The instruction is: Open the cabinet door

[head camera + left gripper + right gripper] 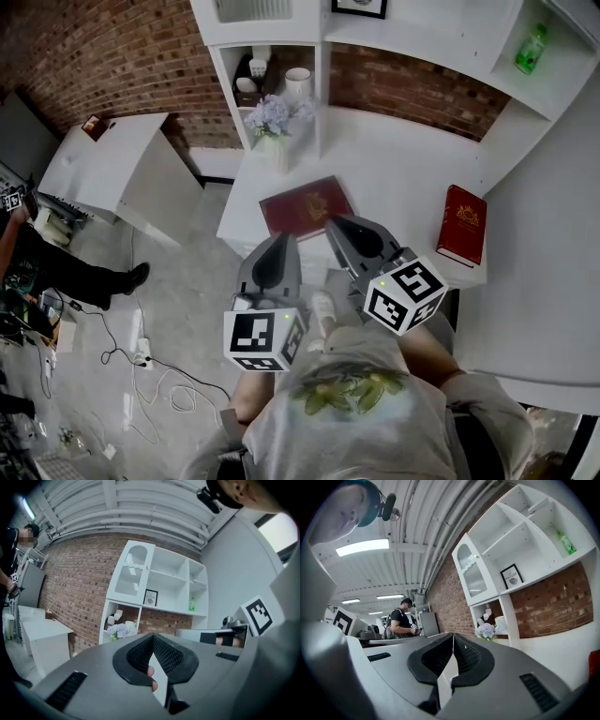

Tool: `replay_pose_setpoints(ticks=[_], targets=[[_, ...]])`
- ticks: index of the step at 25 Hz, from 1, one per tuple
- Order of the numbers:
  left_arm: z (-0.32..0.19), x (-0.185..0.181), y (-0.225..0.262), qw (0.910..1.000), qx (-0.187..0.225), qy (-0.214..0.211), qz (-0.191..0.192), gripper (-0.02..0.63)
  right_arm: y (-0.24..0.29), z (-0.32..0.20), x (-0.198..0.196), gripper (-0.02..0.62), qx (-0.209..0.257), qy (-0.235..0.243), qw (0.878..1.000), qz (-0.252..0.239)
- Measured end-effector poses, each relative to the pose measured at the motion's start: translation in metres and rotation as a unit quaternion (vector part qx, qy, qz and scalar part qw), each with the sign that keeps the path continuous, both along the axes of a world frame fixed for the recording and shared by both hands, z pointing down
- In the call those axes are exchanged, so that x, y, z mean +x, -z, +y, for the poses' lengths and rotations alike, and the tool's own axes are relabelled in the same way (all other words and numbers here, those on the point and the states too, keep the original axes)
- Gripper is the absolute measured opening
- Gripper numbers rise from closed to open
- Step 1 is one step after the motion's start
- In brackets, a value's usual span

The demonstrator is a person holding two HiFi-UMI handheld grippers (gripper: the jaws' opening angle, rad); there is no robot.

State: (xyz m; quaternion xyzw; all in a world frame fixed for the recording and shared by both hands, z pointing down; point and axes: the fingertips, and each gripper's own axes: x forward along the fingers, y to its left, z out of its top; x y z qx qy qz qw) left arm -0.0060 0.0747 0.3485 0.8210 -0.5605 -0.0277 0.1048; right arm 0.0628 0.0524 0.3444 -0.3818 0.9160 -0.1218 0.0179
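Both grippers held low in front of a white L-shaped counter [394, 159] against a brick wall [112, 56]. The left gripper [279, 246] and the right gripper [337, 230] each have their jaws pressed together at the tips, with nothing clamped between them.

The cabinet door [132, 573] is a glazed panel with an arched top (closed, flush with its frame). It fills the upper left bay of the white shelf unit [173, 581], above and well ahead of both pairs of jaws and apart from them.

Head view only:
- A red book [305, 206] lies flat on the counter just ahead of the jaw tips.
- A second red book [462, 225] lies to the right of the right gripper.
- A grey floor [178, 309] with loose cables [169, 384] shows to the left of the left gripper.
- A white desk [108, 164] stands further left.

A vase of pale flowers [275, 117] stands on the counter beyond the flat book, below the door. A green bottle [531, 47] sits on a shelf far to the right.

Gripper views only:
- A ribbed ceiling [393, 522] carries a strip light [363, 547].
- The door is seen face-on.
- In the right gripper view, a person [401, 620] stands to the left of the jaws, well beyond them.
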Motion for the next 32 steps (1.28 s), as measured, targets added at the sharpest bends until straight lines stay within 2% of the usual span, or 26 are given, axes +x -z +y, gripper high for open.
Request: replay_pose_setpoints(ticks=[3,10,17,20,23,32], targets=[[-0.022,-0.001,0.006,1.0000,0.003,-0.003,0.001,0.009,0.005,-0.025,0.001,0.023,0.000,0.007,1.000,0.004],[-0.069,-0.008,0.016,1.0000,0.004,-0.003,-0.004,0.009,0.021,-0.092,0.007,0.025,0.036,-0.003,0.999,0.021],[-0.100,-0.030,0.013,0.9995,-0.003,0.022,-0.021,0.009,0.032,-0.149,0.000,0.028,0.033,0.010,0.999,0.003],[-0.109,-0.037,0.010,0.9991,-0.012,0.033,-0.025,0.009,0.037,-0.166,-0.007,0.094,0.044,0.025,0.999,0.019],[-0.119,-0.040,0.007,0.9988,-0.017,0.040,-0.024,0.009,0.044,-0.184,-0.009,0.095,0.056,0.033,0.998,0.020],[-0.147,-0.036,0.000,0.9985,-0.019,0.045,-0.025,0.009,0.061,-0.242,0.000,0.095,0.089,0.013,0.995,0.031]])
